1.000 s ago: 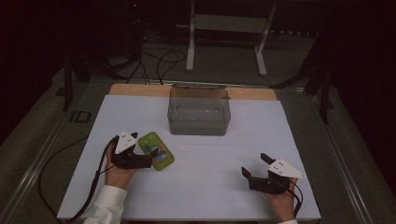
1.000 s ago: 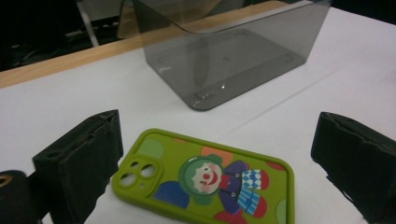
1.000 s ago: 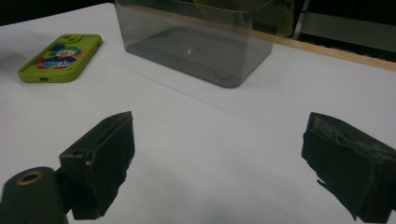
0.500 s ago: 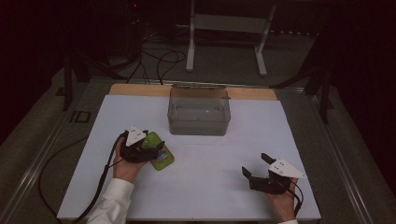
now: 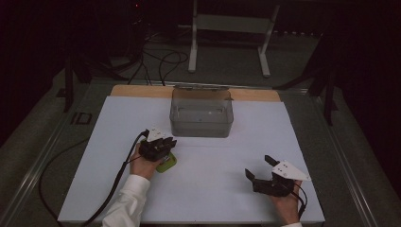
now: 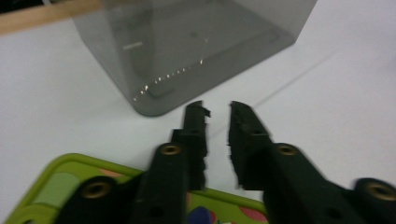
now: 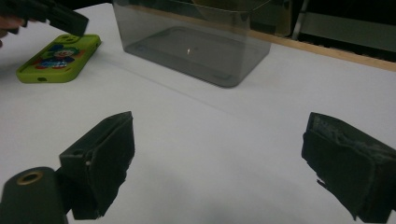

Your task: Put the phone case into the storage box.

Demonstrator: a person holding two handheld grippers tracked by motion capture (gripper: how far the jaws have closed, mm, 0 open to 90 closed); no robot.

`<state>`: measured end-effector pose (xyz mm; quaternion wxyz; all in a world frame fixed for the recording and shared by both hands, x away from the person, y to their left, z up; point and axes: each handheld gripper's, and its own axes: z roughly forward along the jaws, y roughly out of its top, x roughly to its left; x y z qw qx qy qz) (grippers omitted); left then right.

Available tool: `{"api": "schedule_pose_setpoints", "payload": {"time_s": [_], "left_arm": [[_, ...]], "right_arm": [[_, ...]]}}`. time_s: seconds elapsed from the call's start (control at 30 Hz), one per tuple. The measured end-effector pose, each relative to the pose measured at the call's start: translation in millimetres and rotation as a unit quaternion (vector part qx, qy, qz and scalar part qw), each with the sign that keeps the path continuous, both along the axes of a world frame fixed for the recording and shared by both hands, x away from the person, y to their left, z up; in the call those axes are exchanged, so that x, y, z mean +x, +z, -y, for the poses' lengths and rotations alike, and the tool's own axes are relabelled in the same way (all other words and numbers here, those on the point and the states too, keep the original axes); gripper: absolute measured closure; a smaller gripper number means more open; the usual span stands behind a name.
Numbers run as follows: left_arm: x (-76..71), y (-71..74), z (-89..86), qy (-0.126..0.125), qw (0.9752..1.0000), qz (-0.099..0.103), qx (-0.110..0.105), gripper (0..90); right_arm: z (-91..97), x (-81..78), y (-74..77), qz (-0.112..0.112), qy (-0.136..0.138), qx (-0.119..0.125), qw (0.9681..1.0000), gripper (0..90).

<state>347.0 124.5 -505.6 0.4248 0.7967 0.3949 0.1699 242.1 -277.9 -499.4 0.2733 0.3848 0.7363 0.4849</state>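
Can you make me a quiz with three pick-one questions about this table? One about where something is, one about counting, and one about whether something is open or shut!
1. How many things lie inside the grey box?
A. none
B. one
C. three

2. Where is the green phone case?
A. inside the box
B. flat on the white table, outside the box
C. on the floor

3. How do the right tongs stand?
A. shut tight
B. shut on the phone case
C. wide open, with nothing between them

Answers:
1. A, because you can see through the box's walls to its bare bottom.
2. B, because the case lies on the white top, apart from the box.
3. C, because the right gripper view has bare table between the two far-apart black jaws.
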Motion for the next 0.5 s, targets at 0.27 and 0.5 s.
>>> {"api": "schedule_pose_setpoints", "payload": {"time_s": [0.27, 0.5], "left_arm": [[7.0, -16.4, 13.0, -0.006, 0.9986, -0.041, 0.032, 89.7], [7.2, -23.9, 17.7, -0.006, 0.9962, -0.072, 0.049, 89.8]], "right_arm": [[0.6, 0.2, -0.1, 0.000, -0.001, -0.001, 1.0000, 9.3], [0.4, 0.4, -0.3, 0.000, -0.001, -0.001, 1.0000, 9.3]]}}
